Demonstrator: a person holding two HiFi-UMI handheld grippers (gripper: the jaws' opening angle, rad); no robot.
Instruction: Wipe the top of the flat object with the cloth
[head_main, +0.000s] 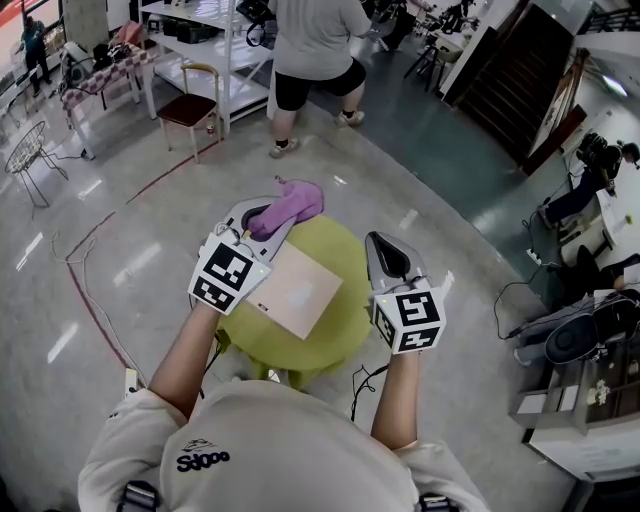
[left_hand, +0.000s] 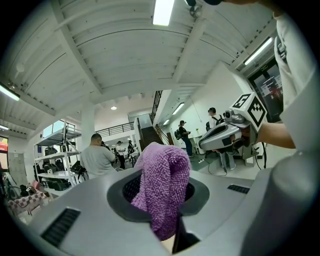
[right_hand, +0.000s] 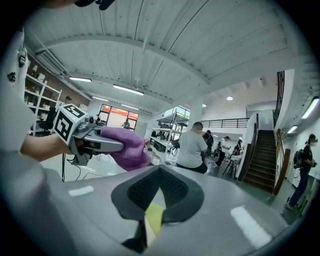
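Note:
A flat beige square board (head_main: 300, 292) lies on a round yellow-green stool (head_main: 345, 330) below me. My left gripper (head_main: 258, 218) hovers over the stool's far left edge, shut on a purple cloth (head_main: 290, 204) that bunches out past its jaws. In the left gripper view the cloth (left_hand: 162, 187) fills the space between the jaws of the left gripper (left_hand: 167, 215). My right gripper (head_main: 386, 250) hangs over the stool's right side, shut with nothing in it. In the right gripper view the right gripper (right_hand: 159, 195) has its pads together, and the left gripper (right_hand: 102, 145) shows across with the cloth (right_hand: 129, 149).
A person (head_main: 315, 60) stands a few steps beyond the stool. A chair (head_main: 190, 105) and white shelves (head_main: 205, 45) are at the back left. Cables (head_main: 90, 290) run along the floor to the left, and desks with gear (head_main: 590, 390) stand at the right.

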